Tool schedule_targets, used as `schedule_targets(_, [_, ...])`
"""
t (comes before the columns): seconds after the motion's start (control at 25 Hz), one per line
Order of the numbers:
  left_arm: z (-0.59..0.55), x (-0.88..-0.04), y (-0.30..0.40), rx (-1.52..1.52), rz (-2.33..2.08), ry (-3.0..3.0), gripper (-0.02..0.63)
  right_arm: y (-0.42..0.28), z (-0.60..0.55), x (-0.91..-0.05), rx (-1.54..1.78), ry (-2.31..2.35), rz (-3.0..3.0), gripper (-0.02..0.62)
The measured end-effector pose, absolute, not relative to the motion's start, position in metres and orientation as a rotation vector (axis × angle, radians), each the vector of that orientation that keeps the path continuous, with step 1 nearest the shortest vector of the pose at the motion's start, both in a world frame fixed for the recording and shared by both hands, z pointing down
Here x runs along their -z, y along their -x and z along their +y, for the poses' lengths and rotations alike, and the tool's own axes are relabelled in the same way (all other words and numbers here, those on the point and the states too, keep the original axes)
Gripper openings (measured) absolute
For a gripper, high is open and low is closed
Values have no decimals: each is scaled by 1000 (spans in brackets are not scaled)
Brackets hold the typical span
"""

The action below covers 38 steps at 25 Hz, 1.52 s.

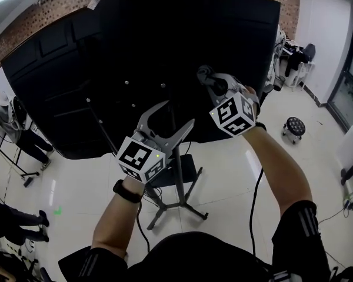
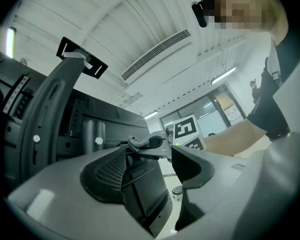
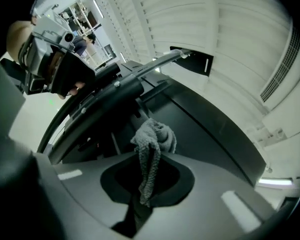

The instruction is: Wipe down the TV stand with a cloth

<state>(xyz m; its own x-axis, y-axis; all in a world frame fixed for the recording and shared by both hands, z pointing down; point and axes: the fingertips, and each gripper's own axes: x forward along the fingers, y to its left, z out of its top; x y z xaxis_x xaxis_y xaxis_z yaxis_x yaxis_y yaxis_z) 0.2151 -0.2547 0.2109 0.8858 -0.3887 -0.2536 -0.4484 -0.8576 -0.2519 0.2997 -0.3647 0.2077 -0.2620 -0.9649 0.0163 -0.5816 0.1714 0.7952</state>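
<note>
The large black TV [image 1: 135,51] shows its back, mounted on a grey wheeled TV stand [image 1: 178,178]. My right gripper [image 1: 213,84] is raised against the back panel, right of the mount, and is shut on a crumpled grey cloth [image 1: 204,73]. In the right gripper view the cloth [image 3: 151,151] hangs pinched between the jaws of the right gripper [image 3: 146,181], just short of the dark panel [image 3: 210,129]. My left gripper [image 1: 177,114] is open and holds nothing, lower, near the stand's pole. The left gripper [image 2: 150,171] looks up at the cloth [image 2: 135,143].
A curved grey bracket [image 2: 50,99] of the mount rises beside the left gripper. People stand at the left [image 1: 9,119]. A small wheeled stool [image 1: 294,127] is on the white floor to the right. A black cable [image 1: 254,198] trails under my right arm.
</note>
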Motion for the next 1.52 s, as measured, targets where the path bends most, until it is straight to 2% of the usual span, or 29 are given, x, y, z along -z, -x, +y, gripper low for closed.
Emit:
schedule_targets(0.36, [-250, -216, -257, -277, 544, 2778, 305, -372, -362, -213, 855, -1550, -1834, 18])
schedule_targets(0.52, [-249, -222, -264, -268, 532, 2790, 305, -381, -353, -211, 852, -1588, -1834, 18])
schedule_targets(1.08, [-264, -240, -212, -271, 712, 2783, 295, -225, -352, -243, 930, -1311, -2149, 19])
schedule_targets(1.52, [-276, -259, -195, -221, 777, 2791, 304, -222, -368, -262, 910, -1283, -2160, 18])
